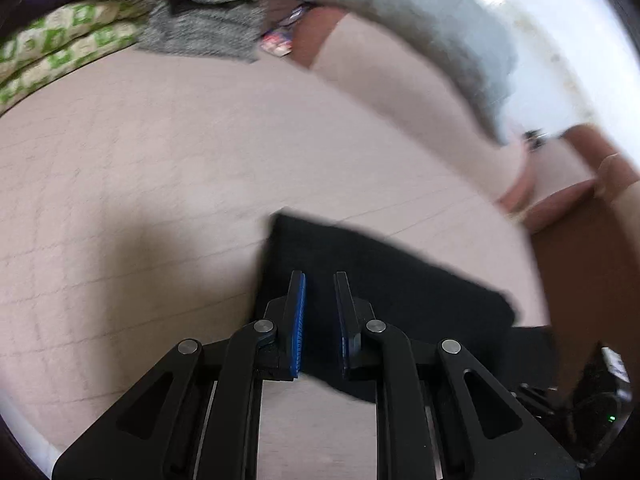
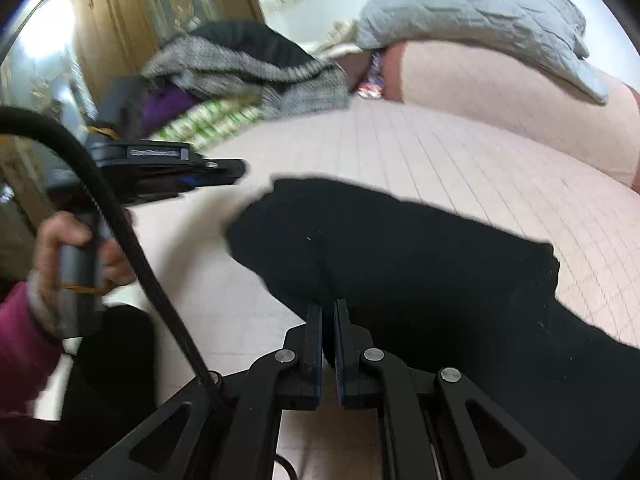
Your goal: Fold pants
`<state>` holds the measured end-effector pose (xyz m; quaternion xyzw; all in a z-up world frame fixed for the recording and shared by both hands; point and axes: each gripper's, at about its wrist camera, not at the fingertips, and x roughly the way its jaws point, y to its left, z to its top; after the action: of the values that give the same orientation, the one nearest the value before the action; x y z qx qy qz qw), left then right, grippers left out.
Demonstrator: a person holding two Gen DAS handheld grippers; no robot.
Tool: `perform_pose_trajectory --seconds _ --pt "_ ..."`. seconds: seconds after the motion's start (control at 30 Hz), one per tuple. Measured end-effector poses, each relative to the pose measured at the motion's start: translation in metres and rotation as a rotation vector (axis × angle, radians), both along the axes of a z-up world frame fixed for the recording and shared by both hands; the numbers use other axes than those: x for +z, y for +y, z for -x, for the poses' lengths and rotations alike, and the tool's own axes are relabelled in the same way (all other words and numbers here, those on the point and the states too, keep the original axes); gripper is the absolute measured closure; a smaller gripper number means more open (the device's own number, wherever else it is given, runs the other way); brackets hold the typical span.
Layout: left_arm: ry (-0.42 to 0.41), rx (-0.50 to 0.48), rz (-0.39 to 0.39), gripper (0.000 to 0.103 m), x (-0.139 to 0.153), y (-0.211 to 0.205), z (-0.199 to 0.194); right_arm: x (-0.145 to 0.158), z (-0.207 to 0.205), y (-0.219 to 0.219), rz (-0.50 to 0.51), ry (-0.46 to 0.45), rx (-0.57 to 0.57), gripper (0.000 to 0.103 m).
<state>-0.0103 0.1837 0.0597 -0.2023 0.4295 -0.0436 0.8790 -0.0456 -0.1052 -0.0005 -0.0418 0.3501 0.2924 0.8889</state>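
Note:
The black pants (image 2: 400, 248) lie folded in a thick band on the pink quilted bed cover (image 2: 460, 152). My right gripper (image 2: 328, 308) is shut on the near edge of the pants. In the left wrist view the pants (image 1: 380, 276) lie under and ahead of my left gripper (image 1: 320, 280), whose jaws stand a little apart above the cloth with nothing between them. The left gripper also shows in the right wrist view (image 2: 224, 170), held in a hand (image 2: 72, 248) just above the bed, left of the pants' far end.
A pile of clothes, grey knit (image 2: 248, 68) on a green-white quilt (image 2: 204, 120), lies at the far edge of the bed. A grey pillow (image 2: 480, 12) rests on a pink bolster (image 2: 500, 92). A wooden cabinet (image 2: 132, 16) stands behind.

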Motion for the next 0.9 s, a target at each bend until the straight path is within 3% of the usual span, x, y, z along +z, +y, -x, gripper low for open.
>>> perform_pose_trajectory --seconds 0.03,0.1,0.13,0.17,0.33,0.47,0.63,0.73,0.8,0.9 --pt "0.002 -0.001 -0.003 0.091 -0.002 0.0 0.002 -0.007 -0.005 0.004 0.017 0.033 -0.005 0.095" --pt "-0.011 -0.015 -0.023 0.091 -0.001 -0.004 0.008 -0.009 -0.002 0.008 0.024 0.04 0.003 0.078" --pt "-0.024 -0.026 -0.042 0.091 0.003 -0.008 0.011 -0.006 0.001 0.007 0.02 0.032 0.019 0.062" --pt "-0.042 -0.044 -0.065 0.09 0.009 -0.013 0.015 -0.002 0.005 0.005 0.022 0.021 0.017 0.055" --pt "-0.102 -0.144 -0.101 0.09 0.03 -0.051 0.023 0.022 0.021 -0.039 -0.049 -0.002 -0.072 0.055" --pt "-0.071 -0.245 -0.095 0.09 0.027 -0.09 0.015 0.031 0.022 -0.091 -0.097 0.018 -0.22 0.055" --pt "-0.01 -0.303 -0.095 0.09 0.007 -0.13 0.012 0.028 -0.021 -0.132 -0.223 0.096 -0.352 0.055" --pt "0.016 -0.329 -0.112 0.09 -0.003 -0.145 0.013 0.023 -0.056 -0.131 -0.284 0.14 -0.347 0.056" --pt "0.031 -0.347 -0.141 0.09 -0.01 -0.152 0.012 0.012 -0.079 -0.121 -0.292 0.201 -0.308 0.084" --pt "0.035 -0.348 -0.179 0.09 -0.016 -0.155 0.01 0.017 -0.088 -0.113 -0.236 0.146 -0.312 0.093"
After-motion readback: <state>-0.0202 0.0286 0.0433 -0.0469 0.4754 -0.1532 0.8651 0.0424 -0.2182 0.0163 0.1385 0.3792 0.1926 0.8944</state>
